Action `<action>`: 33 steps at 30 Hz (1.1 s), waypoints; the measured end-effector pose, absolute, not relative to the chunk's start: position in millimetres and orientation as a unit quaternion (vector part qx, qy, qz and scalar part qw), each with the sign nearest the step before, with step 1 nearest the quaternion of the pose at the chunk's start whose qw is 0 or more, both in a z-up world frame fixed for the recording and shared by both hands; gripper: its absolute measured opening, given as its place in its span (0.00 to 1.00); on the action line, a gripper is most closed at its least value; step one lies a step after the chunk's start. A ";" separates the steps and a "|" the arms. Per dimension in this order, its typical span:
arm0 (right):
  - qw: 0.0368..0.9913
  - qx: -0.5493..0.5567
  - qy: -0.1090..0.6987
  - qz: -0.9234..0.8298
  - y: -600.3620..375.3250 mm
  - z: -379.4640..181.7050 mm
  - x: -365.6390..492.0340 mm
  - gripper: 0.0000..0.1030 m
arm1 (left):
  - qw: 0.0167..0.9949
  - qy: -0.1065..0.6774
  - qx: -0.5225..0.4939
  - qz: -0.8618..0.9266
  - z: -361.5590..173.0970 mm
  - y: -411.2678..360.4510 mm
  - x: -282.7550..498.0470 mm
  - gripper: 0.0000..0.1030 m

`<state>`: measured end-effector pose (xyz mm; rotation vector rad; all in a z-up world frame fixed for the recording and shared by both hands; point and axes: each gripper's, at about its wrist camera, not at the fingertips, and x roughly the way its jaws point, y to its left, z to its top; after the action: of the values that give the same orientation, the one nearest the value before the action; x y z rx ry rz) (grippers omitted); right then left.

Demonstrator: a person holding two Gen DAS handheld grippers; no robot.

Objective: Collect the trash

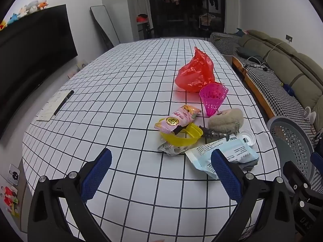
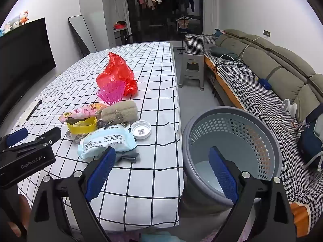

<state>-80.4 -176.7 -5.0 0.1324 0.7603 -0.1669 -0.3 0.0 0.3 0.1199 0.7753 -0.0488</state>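
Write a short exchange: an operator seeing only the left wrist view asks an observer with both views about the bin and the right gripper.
Operator: Is anything in the bin?
Observer: No. In the right wrist view the grey bin shows a bare bottom.
Operator: Is the right gripper carrying anything?
Observer: No. The right gripper is open, with nothing between its fingers.
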 end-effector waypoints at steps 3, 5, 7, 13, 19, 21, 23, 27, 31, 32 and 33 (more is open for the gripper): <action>0.924 0.064 0.368 -0.082 -176.5 -4.8 -80.3 0.86 | 0.923 0.379 0.059 -0.024 0.1 -0.1 -0.1 0.94; 0.925 0.065 0.367 -0.081 -176.5 -4.7 -80.5 0.86 | 0.923 0.379 0.059 -0.023 -0.2 -0.3 0.2 0.94; 0.925 0.065 0.367 -0.081 -176.5 -4.6 -80.4 0.86 | 0.923 0.378 0.061 -0.023 -0.5 -0.7 0.4 0.94; 0.925 0.064 0.366 -0.082 -176.5 -4.5 -80.8 0.86 | 0.924 0.377 0.060 -0.023 2.2 -0.3 1.8 0.94; 0.924 0.064 0.367 -0.081 -175.7 -4.1 -81.6 0.86 | 0.924 0.376 0.063 -0.022 3.4 1.2 0.5 0.94; 0.925 0.064 0.367 -0.080 -176.7 -2.9 -79.7 0.86 | 0.924 0.376 0.064 -0.023 3.7 0.1 0.8 0.94; 0.925 0.063 0.366 -0.081 -174.7 -2.3 -79.2 0.86 | 0.925 0.374 0.062 -0.022 4.2 0.7 -2.2 0.94; 0.926 0.066 0.364 -0.079 -175.2 -2.5 -81.3 0.86 | 0.925 0.373 0.062 -0.022 5.1 0.7 -2.3 0.94; 0.926 0.066 0.364 -0.078 -175.2 -2.4 -81.3 0.86 | 0.925 0.373 0.062 -0.022 5.3 0.5 -2.6 0.94; 0.926 0.066 0.364 -0.079 -175.0 -2.2 -81.0 0.86 | 0.926 0.373 0.062 -0.022 5.1 0.0 -2.8 0.94; 0.926 0.065 0.364 -0.079 -174.7 -1.9 -80.5 0.86 | 0.926 0.373 0.062 -0.022 5.1 0.0 -2.8 0.94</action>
<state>-80.5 -174.7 -1.9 0.1336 0.7458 -0.1619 -2.8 0.0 5.1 0.1281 0.7647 -0.0448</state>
